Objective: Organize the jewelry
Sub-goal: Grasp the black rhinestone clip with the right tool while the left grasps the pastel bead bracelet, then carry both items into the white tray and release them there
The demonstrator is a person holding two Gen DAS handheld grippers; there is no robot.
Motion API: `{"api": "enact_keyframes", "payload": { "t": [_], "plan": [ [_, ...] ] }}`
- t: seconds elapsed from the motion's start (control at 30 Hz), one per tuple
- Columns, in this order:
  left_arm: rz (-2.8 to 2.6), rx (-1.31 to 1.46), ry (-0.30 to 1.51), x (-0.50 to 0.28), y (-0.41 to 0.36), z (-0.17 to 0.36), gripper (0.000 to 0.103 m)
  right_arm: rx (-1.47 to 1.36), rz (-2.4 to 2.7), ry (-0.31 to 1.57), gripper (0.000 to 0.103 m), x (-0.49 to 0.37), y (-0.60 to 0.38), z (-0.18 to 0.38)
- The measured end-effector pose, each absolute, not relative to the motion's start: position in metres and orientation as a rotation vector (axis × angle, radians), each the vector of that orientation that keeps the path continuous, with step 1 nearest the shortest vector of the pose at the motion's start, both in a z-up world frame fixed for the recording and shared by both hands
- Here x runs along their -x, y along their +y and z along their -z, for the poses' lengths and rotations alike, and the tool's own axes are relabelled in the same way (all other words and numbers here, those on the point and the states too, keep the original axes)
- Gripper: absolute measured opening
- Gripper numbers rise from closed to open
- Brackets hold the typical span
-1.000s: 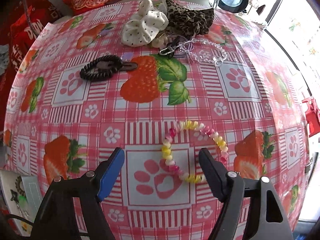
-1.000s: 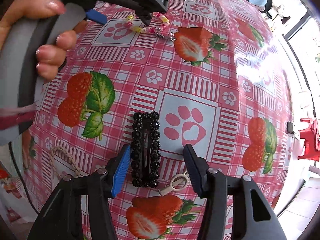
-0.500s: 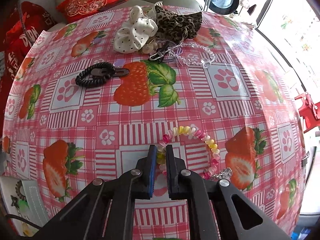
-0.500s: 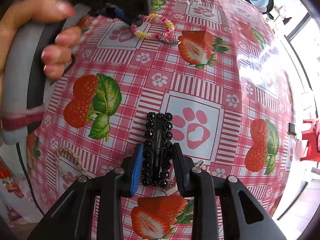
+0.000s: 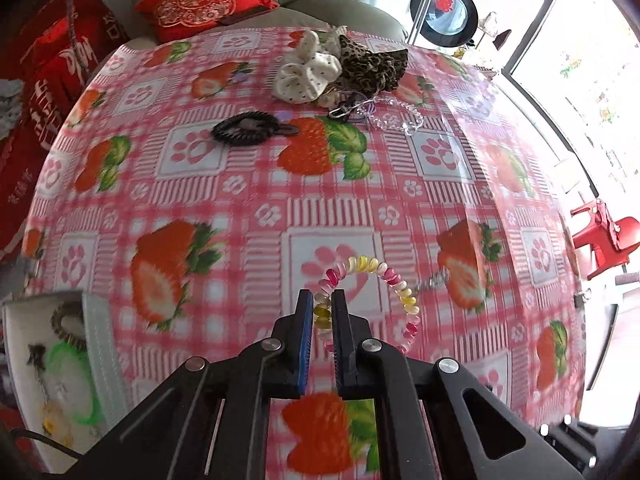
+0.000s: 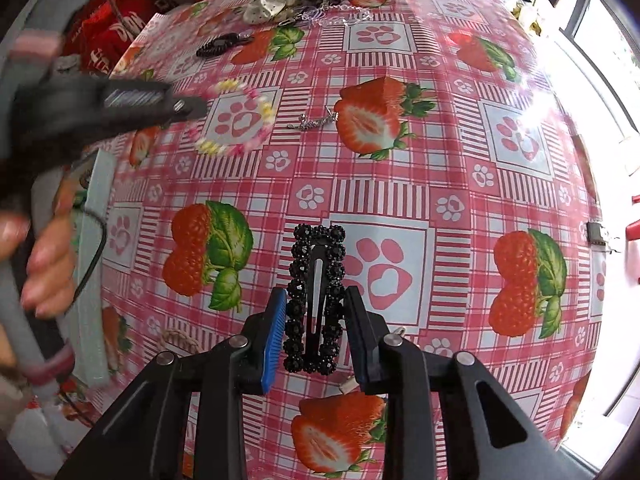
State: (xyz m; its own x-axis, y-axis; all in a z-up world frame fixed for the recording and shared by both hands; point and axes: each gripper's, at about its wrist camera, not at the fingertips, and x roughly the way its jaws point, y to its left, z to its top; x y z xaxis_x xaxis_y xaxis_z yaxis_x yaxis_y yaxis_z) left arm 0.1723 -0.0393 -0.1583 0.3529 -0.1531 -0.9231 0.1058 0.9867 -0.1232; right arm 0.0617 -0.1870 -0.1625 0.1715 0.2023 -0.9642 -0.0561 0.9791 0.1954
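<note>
- My left gripper (image 5: 319, 312) is clamped on the bracelet (image 5: 374, 296); the loose loop hangs out toward 1 o'clock of the tips, apparently lifted off the cloth.
- My right gripper (image 6: 316, 320) is closed on the black clip (image 6: 315, 300), its jaws pressing both long sides, the clip pointing to 12 o'clock.
- Step in hand, as I judge it: both pieces are picked and need carrying to the tray (image 5: 102, 344), which sits at 8 o'clock of the left tips and already holds a few items.
- Next I would swing left toward 8 o'clock and release over the tray.
- Open cloth (image 5: 248, 208) lies ahead at 12 o'clock; the black hair tie (image 5: 246, 128) and the scrunchies (image 5: 340, 68) lie well apart at the far edge.
- A small chain (image 6: 314, 122) lies near the bracelet at 3 o'clock.
- The table's left edge runs close beside the tray, so little margin there.
</note>
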Motion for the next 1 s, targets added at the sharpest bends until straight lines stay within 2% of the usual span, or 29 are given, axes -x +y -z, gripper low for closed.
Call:
{"api": "enact_keyframes", "payload": {
  "t": [0.43,1.0],
  "plan": [
    [0.126,0.12,1.217,-0.116,0.015,0.141,0.016,-0.139,-0.205,1.403,0.032,-0.063,-0.178,0.152],
    [0.0,0.216,1.158,-0.069,0.108,0.111,0.016,-0.05,-0.35,1.365,0.032,-0.065,-0.09,0.124]
  ]
}}
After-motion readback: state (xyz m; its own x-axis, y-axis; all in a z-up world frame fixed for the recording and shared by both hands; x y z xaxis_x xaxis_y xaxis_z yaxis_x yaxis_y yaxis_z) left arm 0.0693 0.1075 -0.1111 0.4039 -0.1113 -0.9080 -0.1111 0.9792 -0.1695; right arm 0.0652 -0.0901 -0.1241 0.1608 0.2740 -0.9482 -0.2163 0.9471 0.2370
